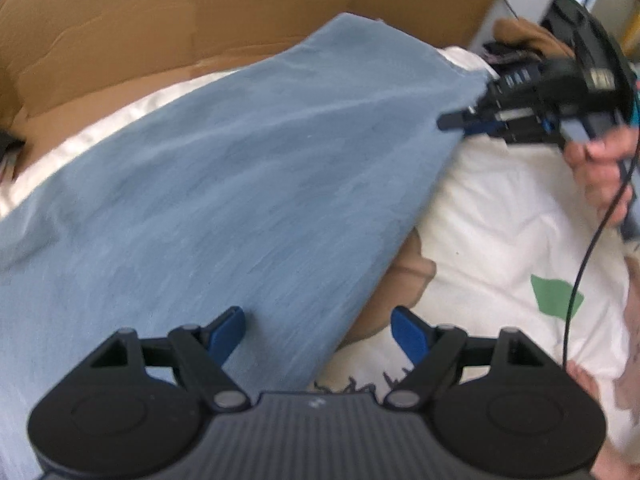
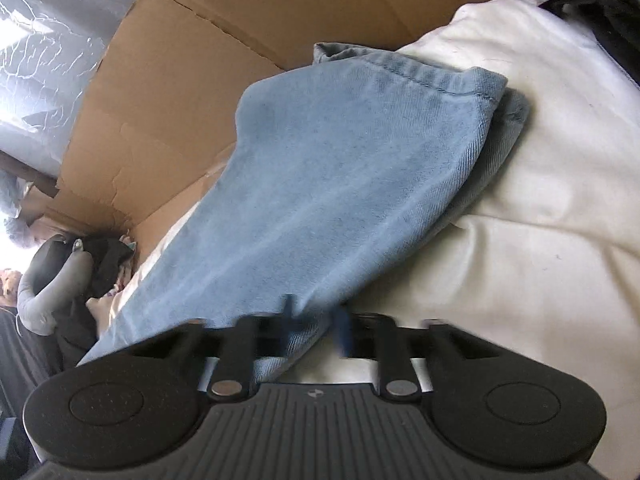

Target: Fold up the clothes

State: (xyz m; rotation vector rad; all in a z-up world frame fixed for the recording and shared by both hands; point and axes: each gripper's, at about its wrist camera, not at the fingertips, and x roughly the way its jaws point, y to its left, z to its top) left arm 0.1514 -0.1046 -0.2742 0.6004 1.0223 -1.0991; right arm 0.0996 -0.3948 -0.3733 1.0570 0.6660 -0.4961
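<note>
Light blue jeans point(image 1: 224, 184) lie across a white printed bedsheet point(image 1: 500, 220). My left gripper point(image 1: 318, 334) is open, its blue-padded fingers point(image 1: 228, 330) straddling the near edge of the denim. My right gripper point(image 1: 454, 122) shows in the left wrist view at the jeans' far right edge, shut on the cloth. In the right wrist view the jeans point(image 2: 340, 184) run away from me with the hemmed leg end point(image 2: 404, 68) at the far side, and my right gripper point(image 2: 316, 330) is shut on the denim edge.
A brown cardboard sheet point(image 1: 200, 20) stands behind the bed; it also shows in the right wrist view point(image 2: 180, 100). Dark and brown clothes point(image 1: 520, 40) pile at the far right. A grey bag and clutter point(image 2: 60, 280) sit at the left. A black cable point(image 1: 588, 260) hangs by the hand.
</note>
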